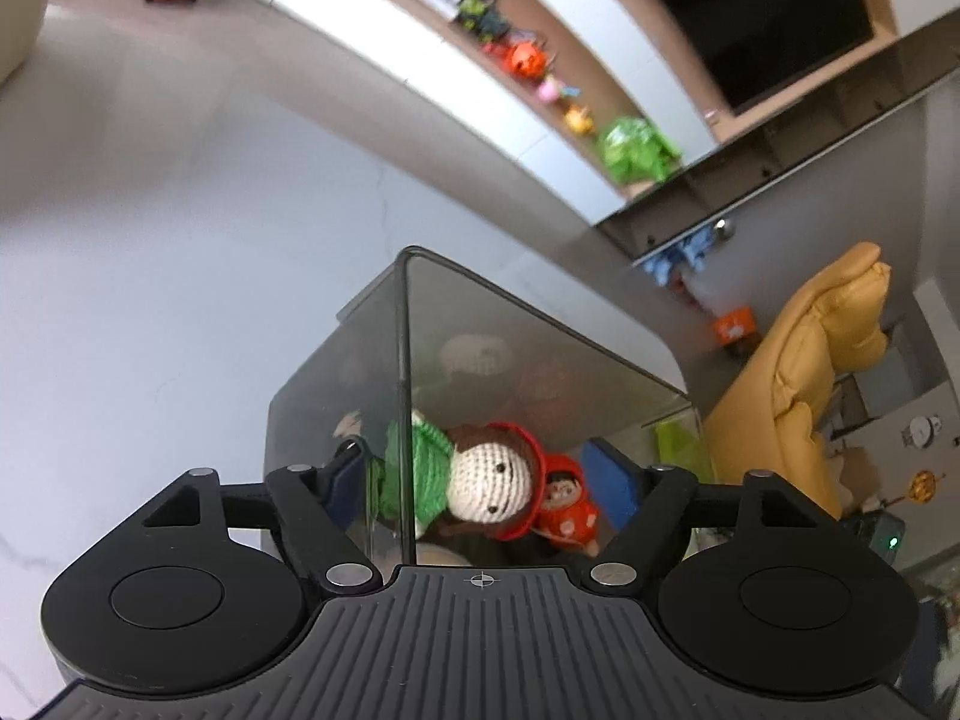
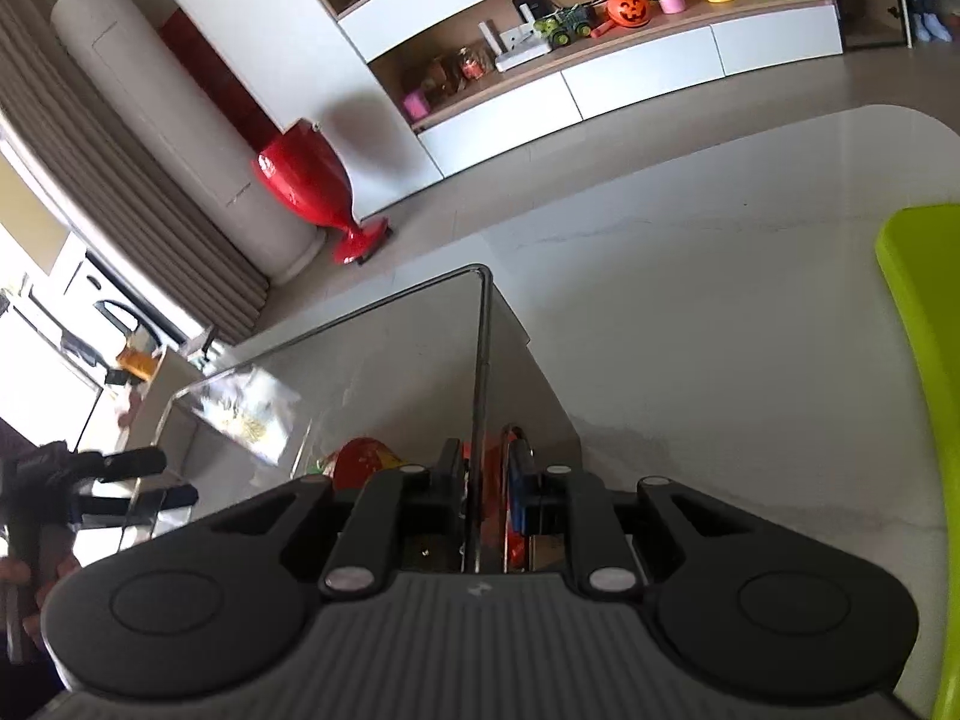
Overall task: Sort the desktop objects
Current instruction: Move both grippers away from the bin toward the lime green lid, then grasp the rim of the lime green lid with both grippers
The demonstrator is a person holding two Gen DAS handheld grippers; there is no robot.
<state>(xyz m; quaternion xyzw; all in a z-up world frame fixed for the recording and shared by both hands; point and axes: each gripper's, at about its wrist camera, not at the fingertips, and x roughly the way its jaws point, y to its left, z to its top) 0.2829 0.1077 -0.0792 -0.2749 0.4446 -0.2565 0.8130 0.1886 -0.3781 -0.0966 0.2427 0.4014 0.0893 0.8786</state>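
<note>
A clear smoky acrylic box (image 1: pixel 540 354) stands on the white table (image 1: pixel 150 300). Inside it lie a crocheted doll (image 1: pixel 480 480) with a green body and red hat, and a small red figure (image 1: pixel 564 504). My left gripper (image 1: pixel 480 474) is open, its blue pads (image 1: pixel 612 480) standing either side of the box's near upright corner, the doll showing through the walls between them. In the right wrist view my right gripper (image 2: pixel 486 468) is shut on the thin wall of the box (image 2: pixel 390 372), red toys (image 2: pixel 360 462) showing just behind. The left gripper (image 2: pixel 162 476) appears at that view's left edge, held by a hand.
A lime green plastic thing (image 2: pixel 918 420) lies on the table (image 2: pixel 720 300) to the right of the box. Beyond the table edge are a yellow chair (image 1: pixel 810 372), a red vase (image 2: pixel 312 180) on the floor and shelves of toys (image 2: pixel 600 18).
</note>
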